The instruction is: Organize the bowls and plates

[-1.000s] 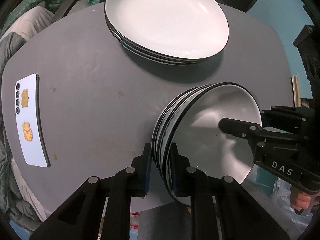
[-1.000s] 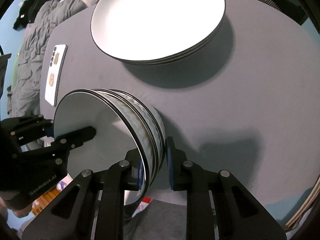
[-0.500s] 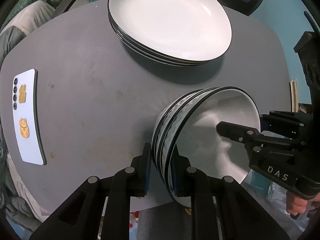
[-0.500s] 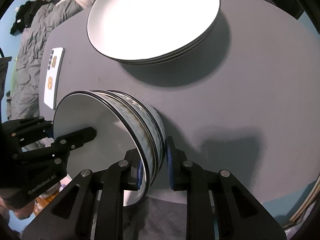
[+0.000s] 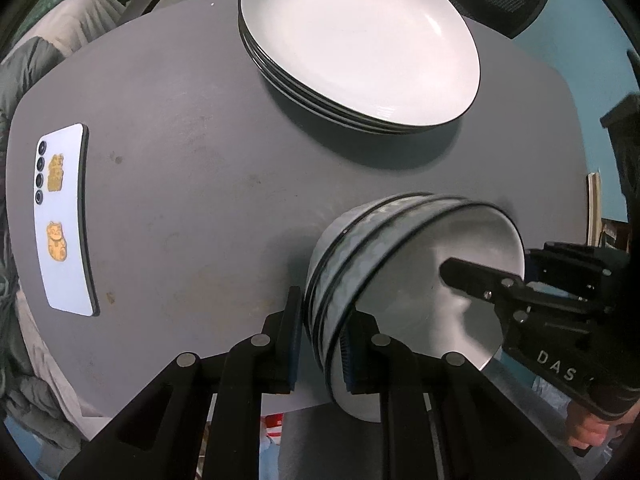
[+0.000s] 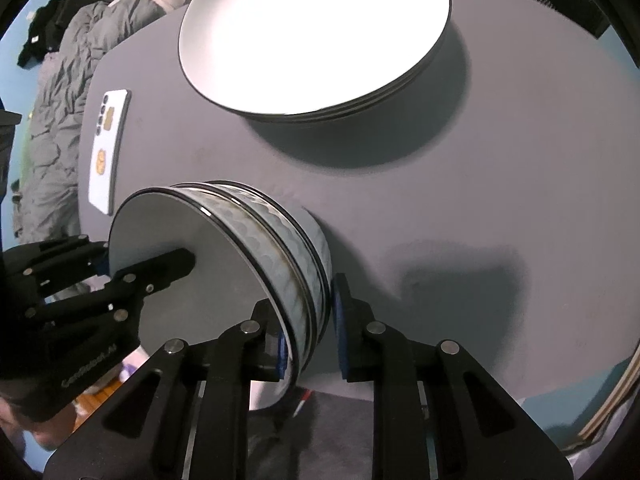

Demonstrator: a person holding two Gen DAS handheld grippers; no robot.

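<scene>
Nearest to me, my left gripper (image 5: pixel 320 336) pinches the rim of the stack of bowls (image 5: pixel 360 264), one finger outside the wall and one inside. My right gripper (image 6: pixel 308 332) clamps the same stack (image 6: pixel 276 256) from the opposite side in the same way. The bowls are nested, tipped on edge with the open mouth sideways, at the near edge of the grey table (image 5: pixel 192 200); I cannot tell whether they touch the tabletop, since my own fingers hide the lower rim. How many bowls are nested is hard to count; I see about three dark rims. On the left lies a pale phone (image 5: pixel 64 220), face down, well apart from the bowls. Farther off sits a stack of white plates (image 5: pixel 360 44) with dark rims; in the right view its far edge is cut off.
</scene>
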